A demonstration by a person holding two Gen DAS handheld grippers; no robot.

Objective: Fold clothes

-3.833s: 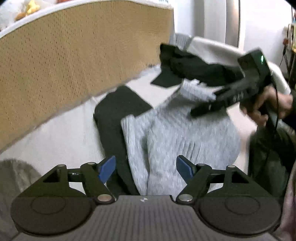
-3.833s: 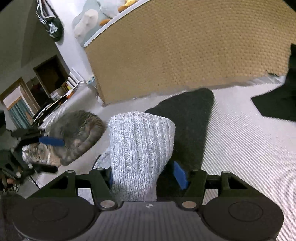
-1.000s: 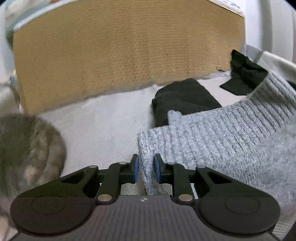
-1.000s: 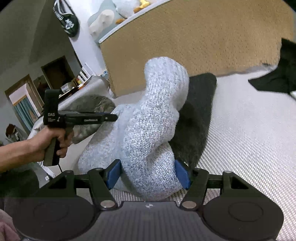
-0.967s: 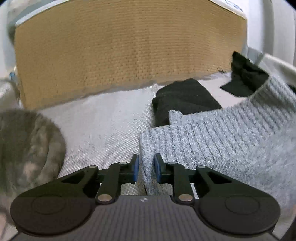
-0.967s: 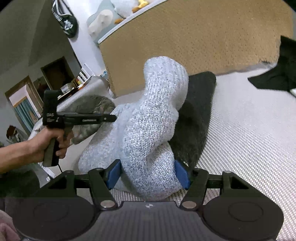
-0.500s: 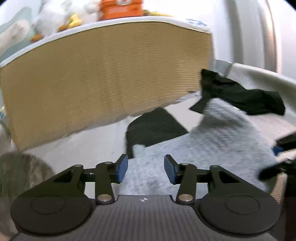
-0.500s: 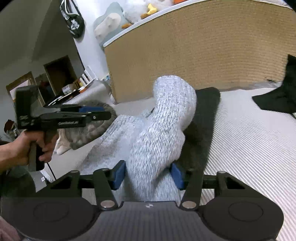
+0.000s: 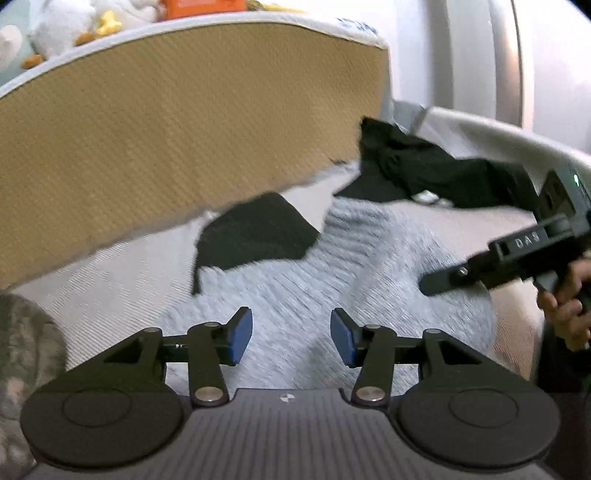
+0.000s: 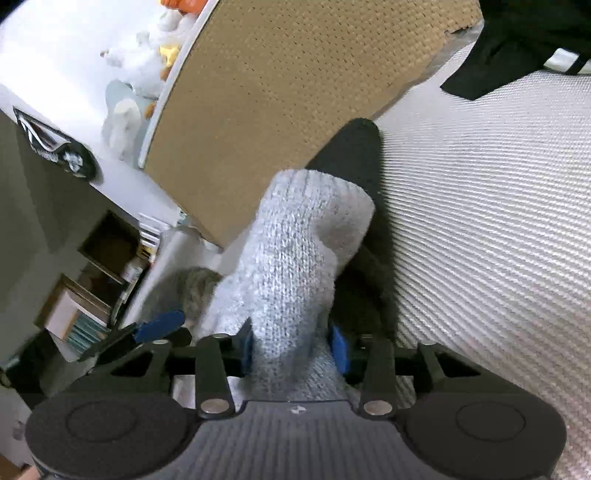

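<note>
Now right gripper (image 10: 293, 349) closes on one grey sweater (image 10: 295, 266) (sleeve bunched); left gripper (image 9: 291, 336) opening, empty.

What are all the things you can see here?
sweater: one, grey knit, lying on the mat, one end bunched between the right gripper's pads
dark cloth: one, black, flat on the mat, partly under the sweater
black clothes: one heap, far end of the mat
mat: one, white woven, under everything
mattress: one, tan side with white top, behind the mat
plush toys: a few, white and yellow, on top of the mattress
cat: one, grey tabby, left edge of the mat
left gripper: black with blue pads, jaws opening, nothing gripped
right gripper: black with blue pads, jaws closing on the sweater
hand: one, holding the right gripper's handle
</note>
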